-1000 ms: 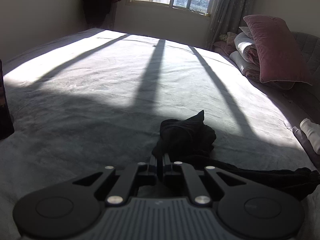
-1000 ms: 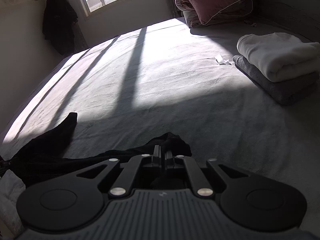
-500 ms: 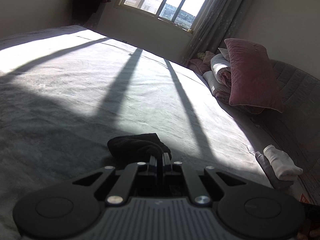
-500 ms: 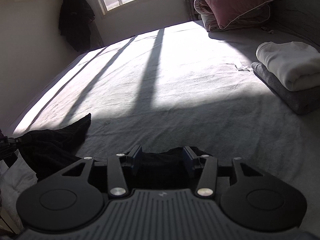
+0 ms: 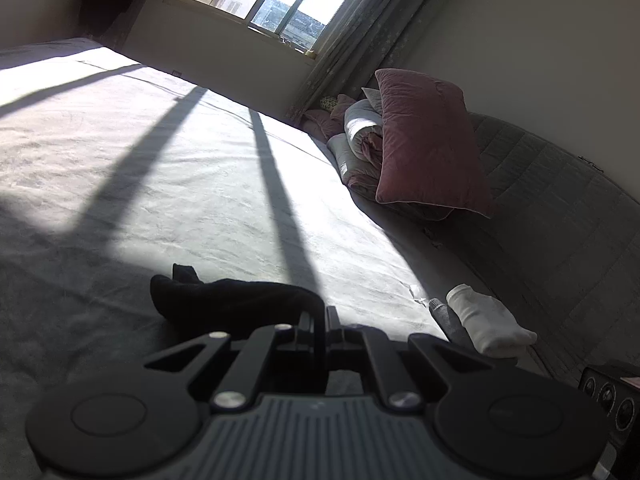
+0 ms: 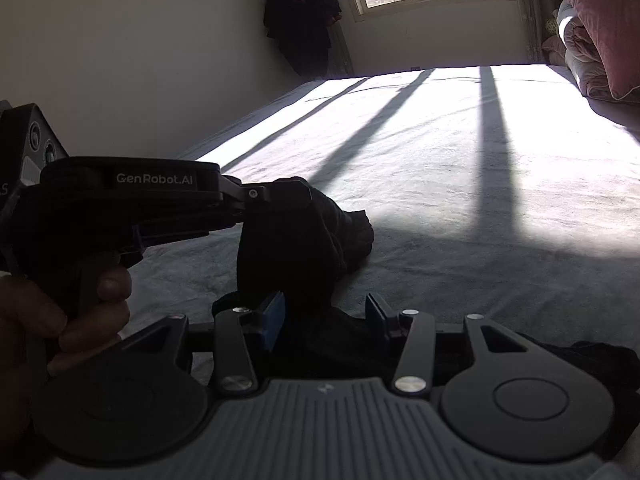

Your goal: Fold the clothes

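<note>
- Right now the black garment (image 6: 304,232) lies bunched on the grey bed (image 6: 460,184), near its close edge, half in shade and just short of the sunlit patch.
- Its long axis, seen from the left wrist, runs roughly across the view: a dark band (image 5: 224,300) stretching leftward from the left gripper (image 5: 320,320) to a small upturned tip.
- The left gripper's fingers are closed on one end of that cloth, lifting it a little above the bed; the right wrist view shows fabric hanging from them in a drooping fold.
- The right gripper (image 6: 326,316) has its fingers parted, with dark cloth lying between and beneath them; the pads do not press on it.
- By my judgement the left hand is the one in command of the garment, and the right sits just behind the hanging fold, close enough to take a fresh hold.
- The fabric looks soft, thin and matte, and is likely to sag and slide.
- Farther off, folded white and grey clothes (image 5: 484,320) sit stacked toward the headboard side.
</note>
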`<act>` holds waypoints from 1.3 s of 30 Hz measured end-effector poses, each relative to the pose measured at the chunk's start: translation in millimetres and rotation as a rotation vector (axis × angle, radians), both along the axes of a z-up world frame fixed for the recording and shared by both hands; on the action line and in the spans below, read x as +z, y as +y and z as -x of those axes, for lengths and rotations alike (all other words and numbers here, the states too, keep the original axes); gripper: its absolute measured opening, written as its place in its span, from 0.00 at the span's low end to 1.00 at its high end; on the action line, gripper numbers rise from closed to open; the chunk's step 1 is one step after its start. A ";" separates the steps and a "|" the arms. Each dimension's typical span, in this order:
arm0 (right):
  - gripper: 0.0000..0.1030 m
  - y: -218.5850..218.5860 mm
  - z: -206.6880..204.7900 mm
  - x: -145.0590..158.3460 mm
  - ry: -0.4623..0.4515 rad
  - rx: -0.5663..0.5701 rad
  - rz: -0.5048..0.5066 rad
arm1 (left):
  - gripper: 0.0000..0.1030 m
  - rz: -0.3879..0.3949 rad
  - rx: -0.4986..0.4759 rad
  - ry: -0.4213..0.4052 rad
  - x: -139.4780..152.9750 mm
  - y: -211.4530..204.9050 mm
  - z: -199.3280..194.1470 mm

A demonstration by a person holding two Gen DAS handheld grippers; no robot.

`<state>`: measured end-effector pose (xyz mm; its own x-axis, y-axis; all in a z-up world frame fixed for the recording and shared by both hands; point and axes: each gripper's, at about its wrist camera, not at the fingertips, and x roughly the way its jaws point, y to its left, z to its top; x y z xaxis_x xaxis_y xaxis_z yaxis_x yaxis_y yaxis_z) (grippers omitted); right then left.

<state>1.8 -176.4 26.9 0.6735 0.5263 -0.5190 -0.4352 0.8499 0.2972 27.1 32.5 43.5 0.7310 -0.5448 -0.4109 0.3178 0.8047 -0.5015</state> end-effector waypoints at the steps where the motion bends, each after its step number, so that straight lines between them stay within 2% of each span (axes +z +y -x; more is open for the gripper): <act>1: 0.48 4.6 -1.7 -0.6 -0.002 0.005 -0.001 | 0.04 0.001 -0.006 0.004 -0.6 -0.6 -0.5; 5: 0.47 13.6 -11.1 -1.7 -0.005 0.004 -0.015 | 0.04 -0.004 -0.008 0.017 -2.9 -0.1 -1.6; 8: 0.20 15.7 -17.3 -2.4 -0.013 0.003 -0.034 | 0.04 -0.022 -0.002 0.019 -3.2 3.0 -1.7; 11: 0.03 15.3 -21.6 -1.6 -0.027 -0.010 -0.049 | 0.05 -0.048 0.006 0.024 -3.8 4.4 -1.7; 16: 0.01 13.2 -20.5 0.9 -0.065 -0.060 -0.039 | 0.05 -0.088 0.022 0.038 -6.5 7.1 -1.3; 18: 0.00 8.5 -21.6 1.7 -0.068 -0.089 -0.043 | 0.09 -0.100 0.028 0.043 -7.1 10.0 -0.9; 23: 0.02 -5.4 -28.5 -0.3 -0.030 -0.120 -0.090 | 0.25 -0.084 0.060 0.072 -8.1 27.4 -2.7; 24: 0.10 -7.3 -29.6 -1.2 -0.018 -0.119 -0.106 | 0.25 -0.078 0.067 0.078 -8.3 31.3 -3.3; 25: 0.14 -7.0 -29.7 -1.6 -0.008 -0.107 -0.119 | 0.25 -0.071 0.072 0.084 -8.9 35.1 -3.8; 28: 0.17 0.8 -27.1 -2.3 0.004 -0.054 -0.135 | 0.25 -0.048 0.090 0.107 -12.3 45.8 -5.6; 29: 0.27 5.0 -25.8 -2.5 0.000 -0.038 -0.132 | 0.25 -0.042 0.095 0.115 -13.3 47.9 -5.9; 30: 0.43 9.2 -24.5 -2.7 -0.004 -0.022 -0.130 | 0.25 -0.036 0.094 0.119 -14.0 48.6 -6.2; 31: 0.48 13.6 -22.4 -2.5 -0.011 -0.005 -0.128 | 0.25 -0.030 0.091 0.122 -14.6 48.9 -6.5; 36: 0.48 41.8 -15.3 -4.4 -0.029 0.082 -0.082 | 0.24 -0.003 0.054 0.131 -16.5 46.5 -7.0; 39: 0.48 55.3 -16.6 -11.2 -0.035 0.076 -0.045 | 0.24 0.022 0.008 0.130 -15.9 44.5 -6.5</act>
<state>18.4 -121.2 15.8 0.6481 0.5986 -0.4708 -0.5084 0.8004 0.3178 33.6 77.1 27.6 0.6768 -0.5489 -0.4905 0.2427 0.7954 -0.5554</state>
